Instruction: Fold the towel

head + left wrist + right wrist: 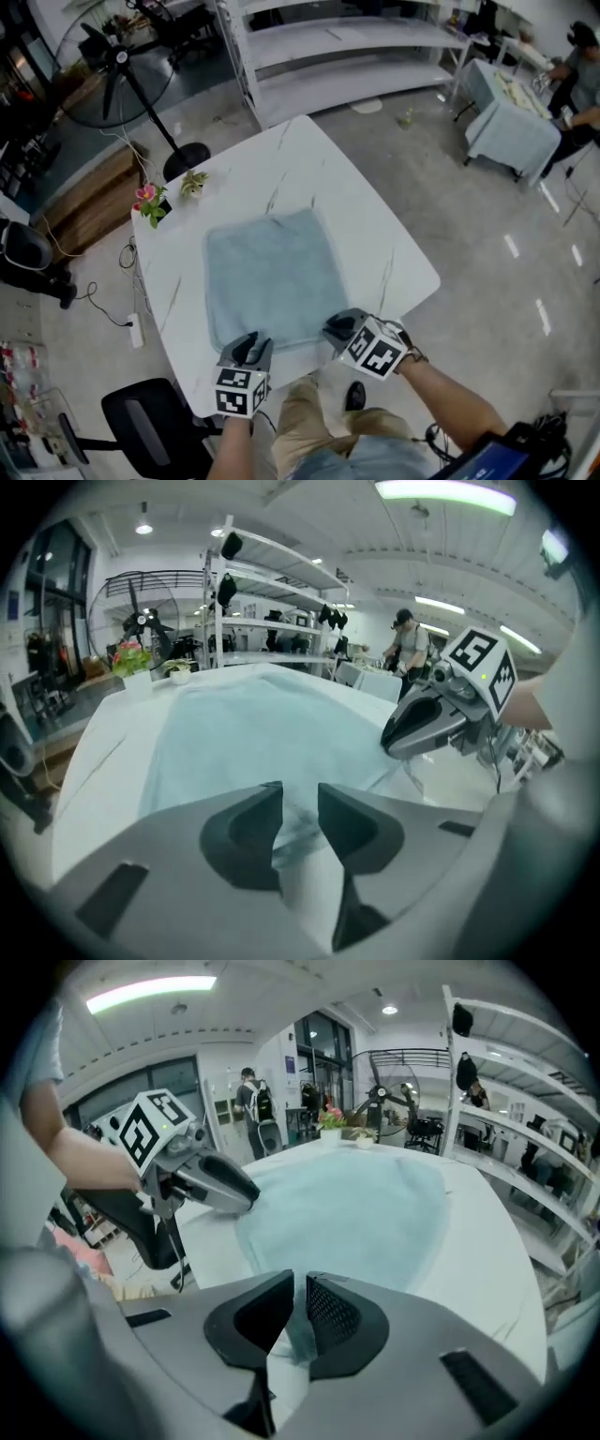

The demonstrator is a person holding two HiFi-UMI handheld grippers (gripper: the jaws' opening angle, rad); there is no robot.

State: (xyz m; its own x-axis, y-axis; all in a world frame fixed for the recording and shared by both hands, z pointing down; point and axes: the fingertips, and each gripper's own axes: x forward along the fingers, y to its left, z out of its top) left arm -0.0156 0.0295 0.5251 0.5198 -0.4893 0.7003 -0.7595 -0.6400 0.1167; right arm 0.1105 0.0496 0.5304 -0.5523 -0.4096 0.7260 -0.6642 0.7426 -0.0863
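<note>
At the near edge of the worktop [389, 234], the right tool [298, 1312] pinches a corner of the towel [272, 277], jaws almost together. The left tool [298, 817] stands partly open around the other near corner. Beyond, the towel lies flat, with potted flowers [150, 200] at the far corner.

Open lab-style workroom: a white tabletop [375, 234] stands on a polished grey floor [487, 309] amid bare white shelving [347, 56], a pedestal fan [117, 61], a power strip [137, 330], an office chair [155, 417] and a cloth-draped table [506, 117].
</note>
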